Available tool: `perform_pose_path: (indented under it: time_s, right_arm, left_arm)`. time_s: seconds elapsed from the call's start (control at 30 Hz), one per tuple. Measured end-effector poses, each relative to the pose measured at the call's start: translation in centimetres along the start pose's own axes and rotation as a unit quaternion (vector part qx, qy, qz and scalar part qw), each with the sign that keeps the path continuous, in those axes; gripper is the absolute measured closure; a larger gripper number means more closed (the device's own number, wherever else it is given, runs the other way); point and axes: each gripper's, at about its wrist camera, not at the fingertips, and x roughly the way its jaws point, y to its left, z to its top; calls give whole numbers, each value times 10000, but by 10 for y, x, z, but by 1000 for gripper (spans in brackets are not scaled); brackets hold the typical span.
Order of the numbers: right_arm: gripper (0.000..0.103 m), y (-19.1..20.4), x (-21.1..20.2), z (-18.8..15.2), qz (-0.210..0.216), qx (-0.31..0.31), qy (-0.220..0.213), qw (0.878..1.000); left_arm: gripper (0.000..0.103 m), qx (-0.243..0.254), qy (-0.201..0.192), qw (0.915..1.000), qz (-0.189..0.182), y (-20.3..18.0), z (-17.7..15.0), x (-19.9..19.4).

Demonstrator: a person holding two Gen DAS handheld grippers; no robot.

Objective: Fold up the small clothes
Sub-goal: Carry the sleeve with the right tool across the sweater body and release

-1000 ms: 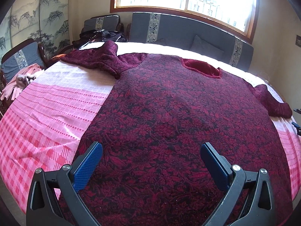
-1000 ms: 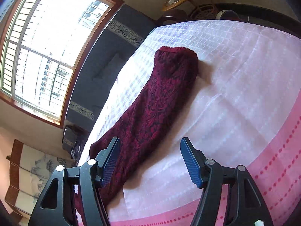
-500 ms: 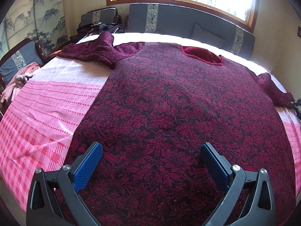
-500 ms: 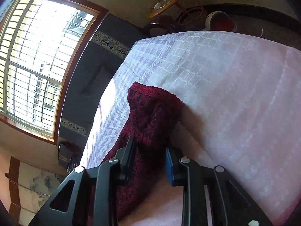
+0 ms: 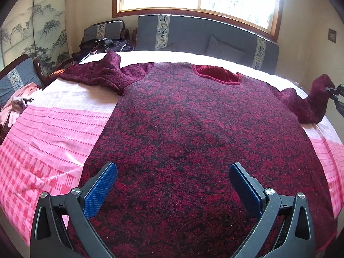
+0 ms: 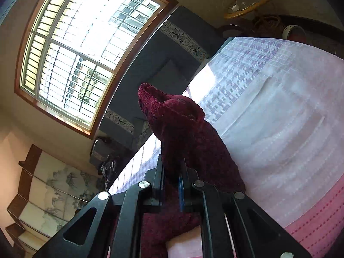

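Note:
A dark red patterned sweater (image 5: 189, 133) lies spread flat on the pink and white bedspread (image 5: 53, 124), neck toward the window. Its left sleeve (image 5: 96, 75) is crumpled at the far left. My left gripper (image 5: 172, 185) hovers open over the hem, its blue pads (image 5: 100, 188) wide apart with nothing between them. My right gripper (image 6: 173, 169) is shut on the right sleeve (image 6: 182, 129) near the cuff and holds it lifted off the bed. In the left wrist view that raised sleeve (image 5: 316, 101) stands up at the right edge, with the right gripper (image 5: 332, 90) pinching it.
A grey cushioned bench (image 5: 206, 36) runs under the window behind the bed. Pink clothes (image 5: 19, 103) lie on a chair at the left, dark clothing (image 5: 107, 44) at the far left corner. A round wicker table (image 6: 249, 2) and a pot (image 6: 294, 33) stand beyond the bed.
My right gripper closed on the right sleeve near its cuff and lifted it off the bed. The left gripper stayed open over the hem with little movement.

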Motion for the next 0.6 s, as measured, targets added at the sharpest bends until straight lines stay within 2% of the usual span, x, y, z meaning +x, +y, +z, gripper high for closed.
perform_pose_path:
  time_s: [0.13,0.27,0.43,0.6]
  right_arm:
    - [94,60,43,-44,394,-237,467,9979]
    - [94,116,102,-99,527,-536,904,9931]
    - [94,163,173,-174,465,-785,1478,9848]
    - [94,192,223,-232,311,-1016,1840,9772]
  left_arm:
    - [0,-134,-202,9997,-3,16,15,-8]
    - [0,-128,-448,9987,211,35,18,-4]
    - [0,-365,-171,9992,17,45,7,12]
    - [0,-394,-349,9985,-136,46,5,7]
